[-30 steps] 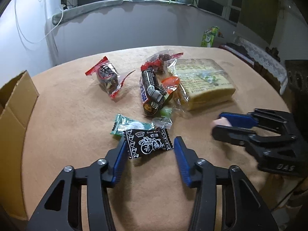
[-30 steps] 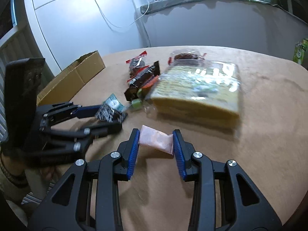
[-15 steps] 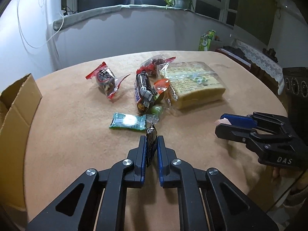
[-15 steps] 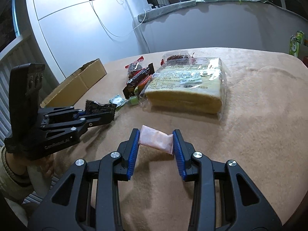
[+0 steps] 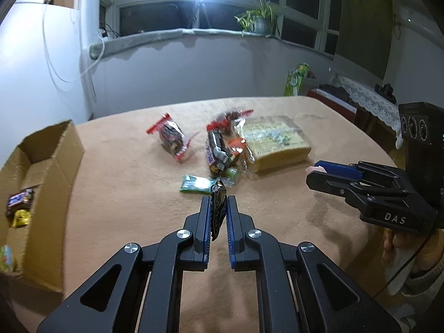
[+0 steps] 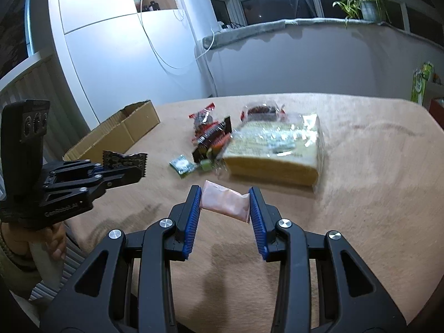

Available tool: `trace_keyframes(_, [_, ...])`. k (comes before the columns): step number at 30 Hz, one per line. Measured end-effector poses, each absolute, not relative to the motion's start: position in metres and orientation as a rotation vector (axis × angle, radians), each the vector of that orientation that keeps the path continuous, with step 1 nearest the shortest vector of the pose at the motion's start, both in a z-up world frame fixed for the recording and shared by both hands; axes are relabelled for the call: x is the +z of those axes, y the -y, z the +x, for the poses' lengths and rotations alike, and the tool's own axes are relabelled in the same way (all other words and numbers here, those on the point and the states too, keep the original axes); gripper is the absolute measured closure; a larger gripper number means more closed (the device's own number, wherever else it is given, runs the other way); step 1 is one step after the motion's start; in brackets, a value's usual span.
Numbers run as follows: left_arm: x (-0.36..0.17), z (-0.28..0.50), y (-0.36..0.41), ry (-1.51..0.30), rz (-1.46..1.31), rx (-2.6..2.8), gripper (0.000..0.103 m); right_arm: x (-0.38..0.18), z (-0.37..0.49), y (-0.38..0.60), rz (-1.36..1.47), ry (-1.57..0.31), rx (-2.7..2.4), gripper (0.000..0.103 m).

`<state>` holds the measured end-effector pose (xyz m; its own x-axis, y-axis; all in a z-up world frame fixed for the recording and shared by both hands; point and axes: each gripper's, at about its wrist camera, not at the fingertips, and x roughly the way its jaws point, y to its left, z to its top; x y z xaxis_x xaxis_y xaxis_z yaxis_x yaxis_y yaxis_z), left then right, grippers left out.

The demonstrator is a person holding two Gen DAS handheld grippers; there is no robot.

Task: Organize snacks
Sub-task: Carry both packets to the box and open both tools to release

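A tan-covered round worktop (image 5: 116, 194) fills my view under a bright ring light. At the left edge sits my cardboard box (image 5: 41, 172), a few snacks already inside. My left gripper (image 5: 217, 208) has its fingers nearly closed on a black candy wrapper (image 5: 217, 208), held edge-up above the cloth. Beyond it lie a green packet (image 5: 195, 184), a chocolate bar (image 5: 217, 152) and a wrapped cake loaf (image 5: 273, 143). On the right, my right gripper (image 6: 224, 202) pinches a pink sachet (image 6: 225, 202) between moderately spread fingers.
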<state>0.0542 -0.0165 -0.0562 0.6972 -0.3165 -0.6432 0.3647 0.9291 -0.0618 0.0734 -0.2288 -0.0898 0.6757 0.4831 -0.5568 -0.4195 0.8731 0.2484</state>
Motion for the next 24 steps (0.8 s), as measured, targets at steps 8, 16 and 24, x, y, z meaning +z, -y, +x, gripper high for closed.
trace_keyframes(8, [-0.035,0.029,-0.022,-0.621,0.030,-0.331,0.094,-0.067,0.062,0.202,0.043,-0.619,0.509,0.066])
trace_keyframes(16, [-0.022,0.008,-0.074,-0.554,-0.031,-0.265,0.094,-0.045,0.054,0.151,-0.030,-0.584,0.542,0.066])
trace_keyframes(24, [-0.020,-0.010,-0.130,-0.513,-0.109,-0.195,0.094,-0.025,0.049,0.089,-0.108,-0.546,0.608,0.066])
